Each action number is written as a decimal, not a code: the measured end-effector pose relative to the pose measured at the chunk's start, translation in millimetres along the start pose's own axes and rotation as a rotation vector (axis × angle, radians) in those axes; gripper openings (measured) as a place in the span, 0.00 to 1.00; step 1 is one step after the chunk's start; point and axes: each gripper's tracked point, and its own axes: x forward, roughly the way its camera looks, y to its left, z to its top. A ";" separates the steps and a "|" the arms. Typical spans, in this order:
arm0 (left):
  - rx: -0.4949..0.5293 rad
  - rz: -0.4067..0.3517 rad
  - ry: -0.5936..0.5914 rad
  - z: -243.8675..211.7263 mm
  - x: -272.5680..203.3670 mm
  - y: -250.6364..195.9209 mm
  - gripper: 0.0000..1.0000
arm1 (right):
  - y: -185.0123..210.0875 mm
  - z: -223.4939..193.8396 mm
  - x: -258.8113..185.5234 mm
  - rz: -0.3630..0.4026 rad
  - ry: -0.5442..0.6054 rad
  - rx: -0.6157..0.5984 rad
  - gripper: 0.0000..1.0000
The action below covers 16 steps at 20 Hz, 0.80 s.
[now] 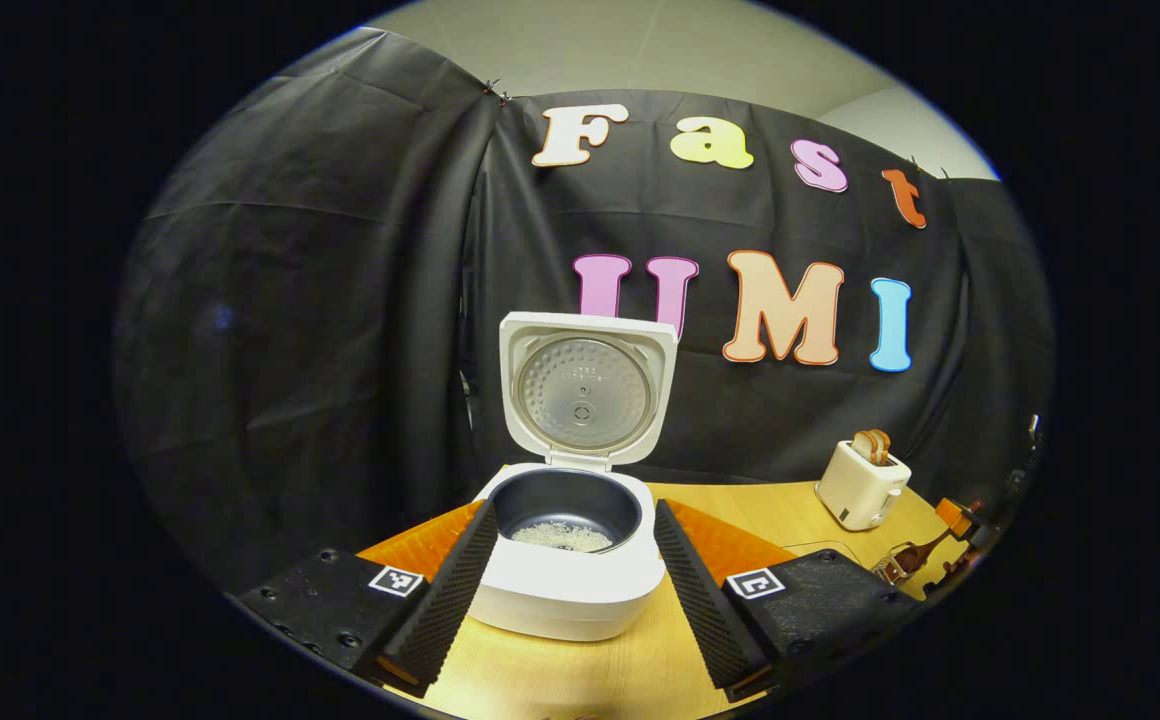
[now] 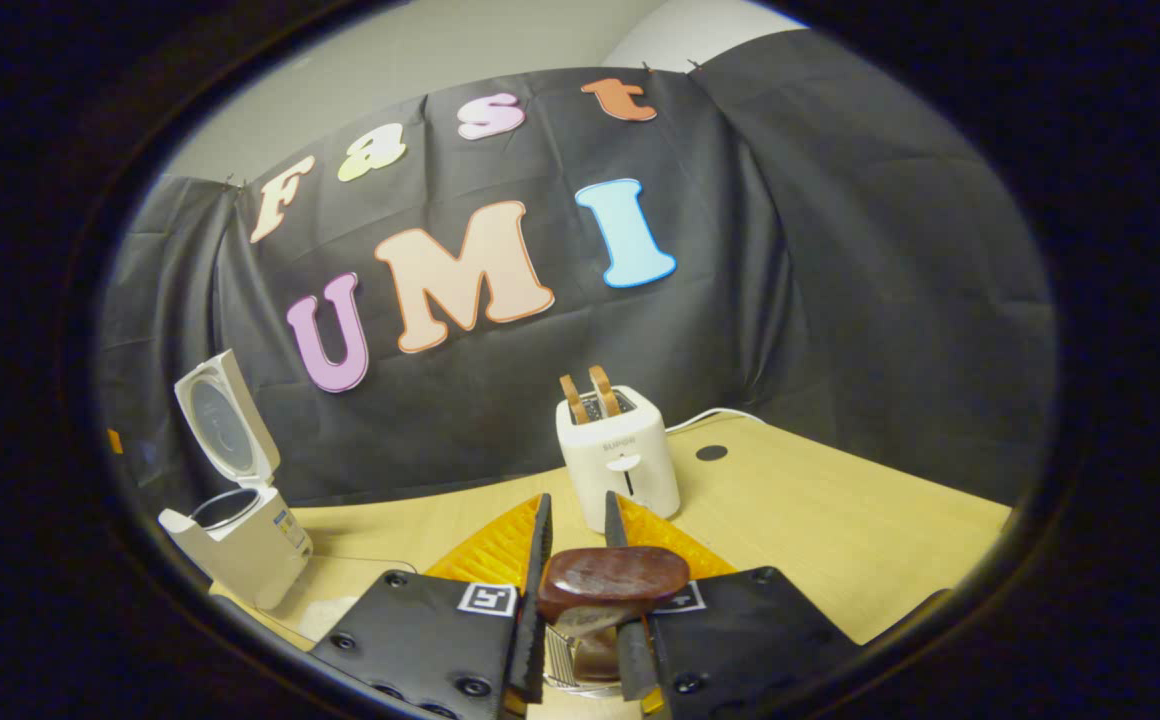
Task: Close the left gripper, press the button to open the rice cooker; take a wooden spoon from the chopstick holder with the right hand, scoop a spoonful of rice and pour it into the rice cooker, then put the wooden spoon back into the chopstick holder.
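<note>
**Status of the task items.** The rice cooker stood on the wooden table with its lid swung fully upright. A thin layer of white rice lay in the bottom of the dark inner pot.

**Left gripper.** You held the left gripper with its jaws spread wide, one finger on each side of the cooker's front. It gripped nothing.

**Right gripper.** You held the right gripper with its jaws drawn nearly together on the wooden spoon, whose rounded brown end rose between the fingers. The wire of the chopstick holder showed just below it. A white toaster stood straight ahead on the table.

**Step in hand.** The opening step appeared complete, since the lid was up. The spoon was at the holder and in your grip. That fits either lifting it out to scoop or seating it back after the pour. The rice in the pot favours the return, but it does not settle the matter.

**Next move.**
- Either way, the spoon had to travel along the holder's axis so that it did not catch the wire.
- The toaster was close ahead, so there was little room to swing forward.
</note>
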 end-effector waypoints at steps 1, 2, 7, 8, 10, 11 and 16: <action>0.002 -0.003 0.001 -0.8 1.7 2.0 0.91 | 3.3 8.7 -1.7 -0.006 -0.005 -0.008 0.31; 0.009 -0.009 0.006 -2.4 2.2 4.8 0.91 | 7.4 18.6 -3.3 -0.013 -0.012 -0.019 0.31; 0.030 -0.049 0.014 -2.9 7.1 8.4 0.94 | 52.4 69.1 -28.1 0.007 -0.069 -0.062 0.31; 0.030 -0.060 0.013 -2.9 8.3 7.9 0.94 | 66.5 77.5 -34.3 0.023 -0.082 -0.064 0.31; 0.031 -0.085 0.013 -1.6 10.5 6.0 0.94 | 97.2 92.3 -42.9 0.060 -0.104 -0.062 0.31; 0.031 -0.097 0.015 -0.9 11.1 5.5 0.94 | 113.9 98.8 -44.7 0.082 -0.115 -0.056 0.31; 0.028 -0.148 0.019 -2.0 13.5 8.0 0.94 | 196.8 104.6 -45.7 0.199 -0.125 -0.009 0.31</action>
